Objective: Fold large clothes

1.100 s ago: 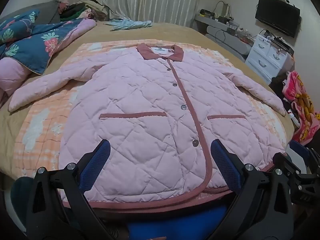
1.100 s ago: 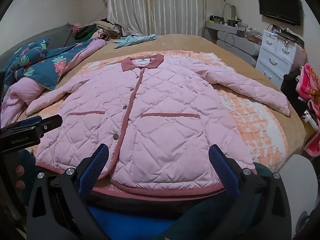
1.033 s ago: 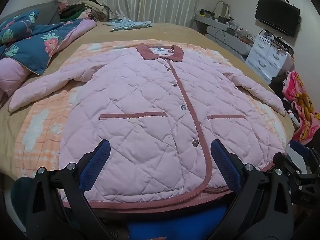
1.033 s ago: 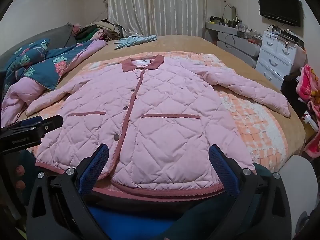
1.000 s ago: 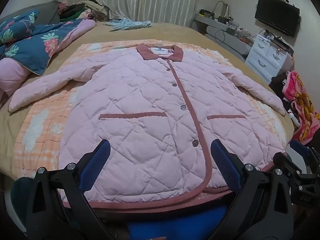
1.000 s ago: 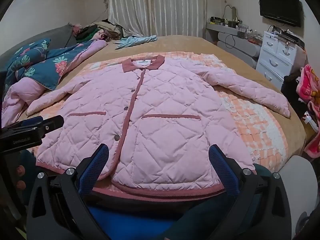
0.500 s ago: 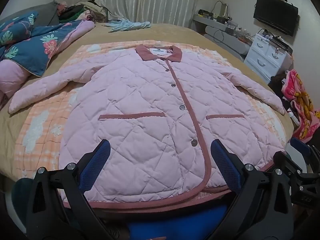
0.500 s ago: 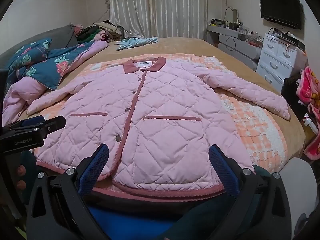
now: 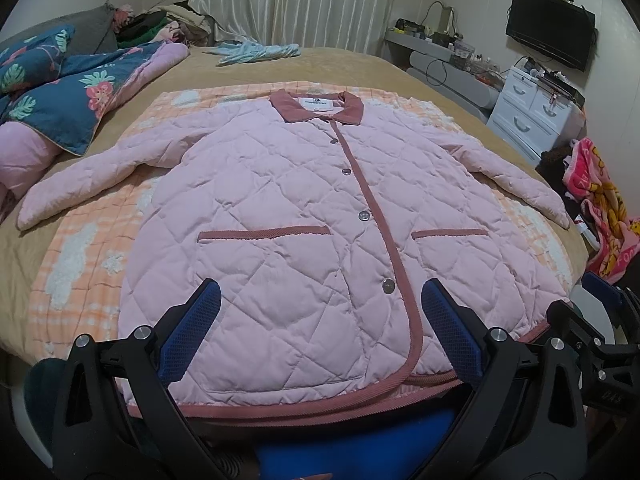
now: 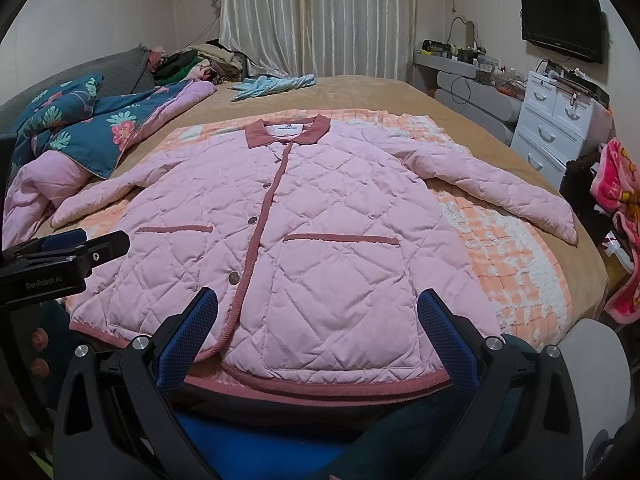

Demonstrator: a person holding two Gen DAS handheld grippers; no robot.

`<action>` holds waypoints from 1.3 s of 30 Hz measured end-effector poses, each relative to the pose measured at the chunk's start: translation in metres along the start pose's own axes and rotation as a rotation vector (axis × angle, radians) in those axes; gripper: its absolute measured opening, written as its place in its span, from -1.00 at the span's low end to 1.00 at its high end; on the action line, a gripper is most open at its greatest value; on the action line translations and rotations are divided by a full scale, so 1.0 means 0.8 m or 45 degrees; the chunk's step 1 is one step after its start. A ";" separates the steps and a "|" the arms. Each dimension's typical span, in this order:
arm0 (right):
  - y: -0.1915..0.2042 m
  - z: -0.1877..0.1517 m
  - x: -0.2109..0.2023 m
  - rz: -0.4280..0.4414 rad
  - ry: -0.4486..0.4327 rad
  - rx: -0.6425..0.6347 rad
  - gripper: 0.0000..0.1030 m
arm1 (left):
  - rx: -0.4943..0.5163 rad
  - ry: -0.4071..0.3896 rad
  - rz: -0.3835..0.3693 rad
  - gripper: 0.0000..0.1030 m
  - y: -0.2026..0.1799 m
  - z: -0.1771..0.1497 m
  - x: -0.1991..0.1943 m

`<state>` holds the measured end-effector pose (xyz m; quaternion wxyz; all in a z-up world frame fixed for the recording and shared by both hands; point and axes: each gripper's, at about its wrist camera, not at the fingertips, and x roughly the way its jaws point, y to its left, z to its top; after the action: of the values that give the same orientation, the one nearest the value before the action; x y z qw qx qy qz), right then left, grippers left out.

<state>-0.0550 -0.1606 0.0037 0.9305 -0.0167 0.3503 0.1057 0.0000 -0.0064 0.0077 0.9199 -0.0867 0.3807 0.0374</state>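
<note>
A pink quilted jacket (image 9: 304, 216) with dusty-red trim lies flat and buttoned, face up, on an orange checked blanket (image 9: 76, 256) on the bed, both sleeves spread out. It also shows in the right wrist view (image 10: 320, 216). My left gripper (image 9: 320, 332) is open and empty, held just above the jacket's hem. My right gripper (image 10: 316, 336) is open and empty, above the hem on the jacket's right half. The left gripper's body (image 10: 60, 260) shows at the left edge of the right wrist view.
A blue floral quilt (image 9: 68, 92) and pink bedding lie at the left. A light blue garment (image 9: 256, 50) lies at the far end of the bed. White drawers (image 10: 556, 124), a TV (image 10: 560, 20) and a pink towel (image 10: 620, 216) are on the right.
Both grippers have lifted and tilted slightly, so the jacket sits a little lower in view. The jacket has not moved; both grippers stay open.
</note>
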 end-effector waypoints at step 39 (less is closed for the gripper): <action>0.005 0.022 0.017 0.000 0.030 -0.034 0.92 | -0.014 0.007 -0.031 0.82 0.004 0.018 0.007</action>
<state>-0.0343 -0.1524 0.0080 0.9261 -0.0301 0.3597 0.1101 0.0136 -0.0009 0.0132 0.9187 -0.0966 0.3820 0.0282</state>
